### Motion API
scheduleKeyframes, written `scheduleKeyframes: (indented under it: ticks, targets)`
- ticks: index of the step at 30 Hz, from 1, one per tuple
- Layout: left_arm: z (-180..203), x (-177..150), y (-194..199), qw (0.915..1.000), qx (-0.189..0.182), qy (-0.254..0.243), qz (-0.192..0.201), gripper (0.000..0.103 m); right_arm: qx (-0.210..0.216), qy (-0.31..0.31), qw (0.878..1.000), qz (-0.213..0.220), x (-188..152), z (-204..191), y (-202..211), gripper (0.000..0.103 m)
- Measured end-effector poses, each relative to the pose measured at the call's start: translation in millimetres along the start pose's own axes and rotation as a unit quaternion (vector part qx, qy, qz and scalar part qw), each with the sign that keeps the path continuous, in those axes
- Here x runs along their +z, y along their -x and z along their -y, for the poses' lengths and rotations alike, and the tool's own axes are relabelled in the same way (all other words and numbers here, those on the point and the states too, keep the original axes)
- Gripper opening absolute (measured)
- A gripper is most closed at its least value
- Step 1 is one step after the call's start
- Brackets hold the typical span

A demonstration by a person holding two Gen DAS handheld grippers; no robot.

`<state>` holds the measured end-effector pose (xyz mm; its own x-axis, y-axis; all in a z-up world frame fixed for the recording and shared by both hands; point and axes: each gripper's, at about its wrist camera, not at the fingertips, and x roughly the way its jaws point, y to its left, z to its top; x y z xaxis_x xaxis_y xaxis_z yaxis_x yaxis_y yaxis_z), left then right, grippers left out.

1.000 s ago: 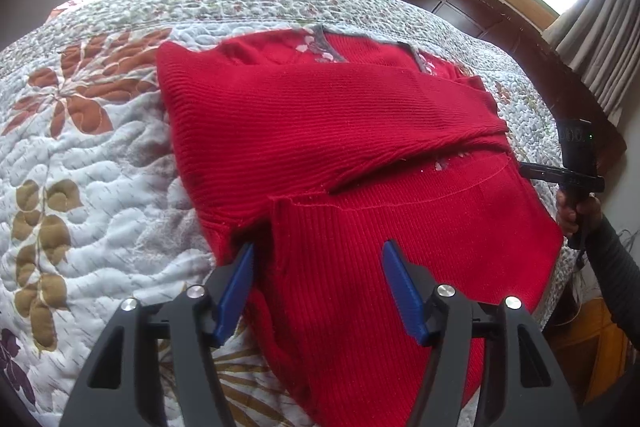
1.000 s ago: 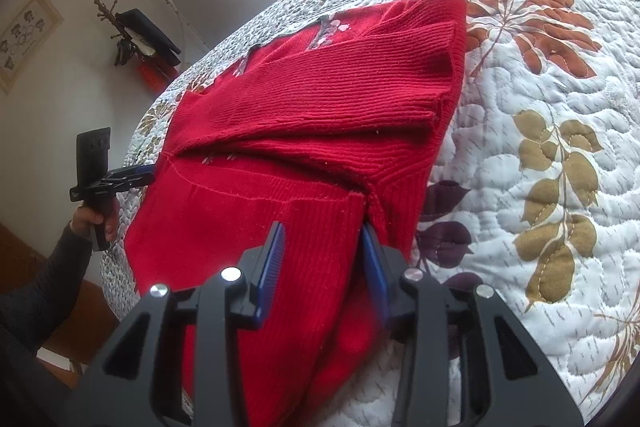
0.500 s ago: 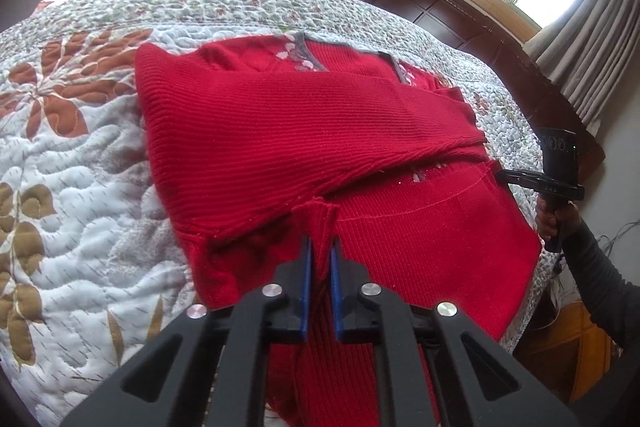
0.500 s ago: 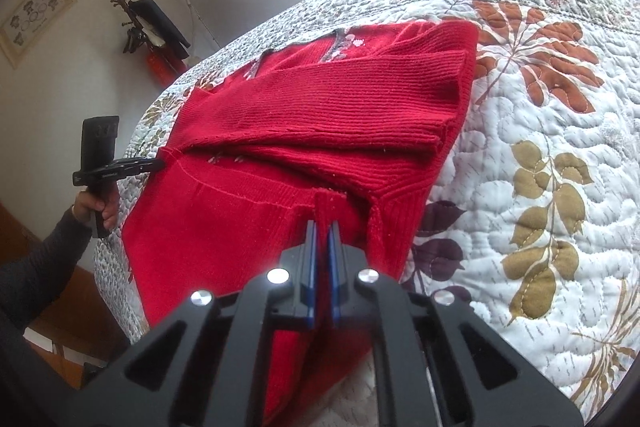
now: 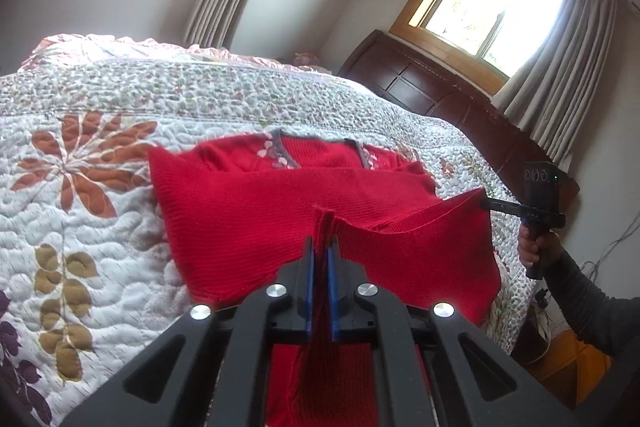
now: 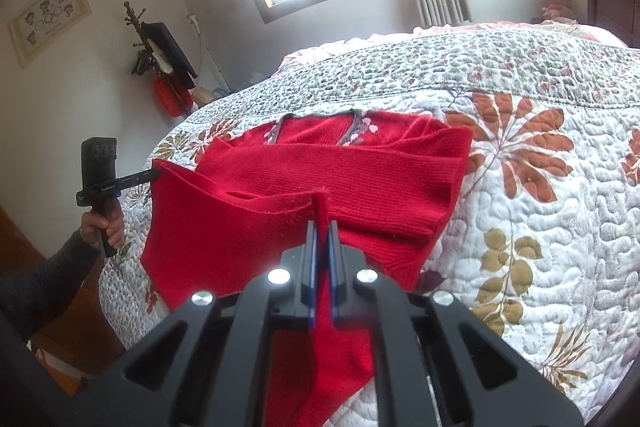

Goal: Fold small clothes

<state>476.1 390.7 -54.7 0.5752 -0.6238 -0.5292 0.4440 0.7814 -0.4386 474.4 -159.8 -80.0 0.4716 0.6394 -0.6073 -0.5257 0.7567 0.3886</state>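
Both grippers clamped on red sweater (image 5: 256,223), holding hem edge raised off bed quilt (image 5: 80,195). Left gripper (image 5: 320,255): blue fingers (image 5: 308,283) pinched narrow on fold of knit at one hem corner. Right gripper (image 6: 322,239): jaws pressed together on other corner; seen from left camera at far end of taut hem, hand (image 5: 534,247) on its grip. Sweater's upper part lies flat on quilt, sleeves folded across chest, grey-trimmed neckline toward far side. Dark sleeve (image 6: 36,287) at frame edge.
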Motion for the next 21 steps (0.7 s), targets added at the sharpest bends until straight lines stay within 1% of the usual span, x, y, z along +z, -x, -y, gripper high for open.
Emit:
scheduleKeyframes:
  ticks: [3,7,10,14,17,21]
  targets:
    - [-1.6,4.7,-0.7,1.0,0.005,-0.002,-0.001,0.005,-0.001,0.004,1.0,0.008,8.1,-1.7,4.9,0.003]
    - [-7.4,17.1,-3.4,1.0,0.008,0.003,0.004,0.005,-0.015,0.015,1.0,0.005,19.4,-3.8,1.1,0.003]
    - [-11.7,37.5,-6.4,0.9999,0.01,0.006,0.012,0.005,-0.026,0.02,0.999,0.008,36.7,-4.1,-2.9,0.003]
    - [-22.6,70.6,-15.7,0.9996,0.015,0.013,0.018,0.004,-0.04,0.007,0.999,0.01,64.6,6.1,-12.1,0.003]
    - [-36.9,87.8,-34.8,0.9993,0.028,0.021,0.009,0.004,-0.055,-0.009,0.998,0.004,81.5,21.9,-28.0,0.003]
    - [-56.4,84.8,-63.8,0.9984,0.041,0.036,-0.015,0.004,-0.07,-0.023,0.997,-0.016,87.8,40.0,-53.5,0.003]
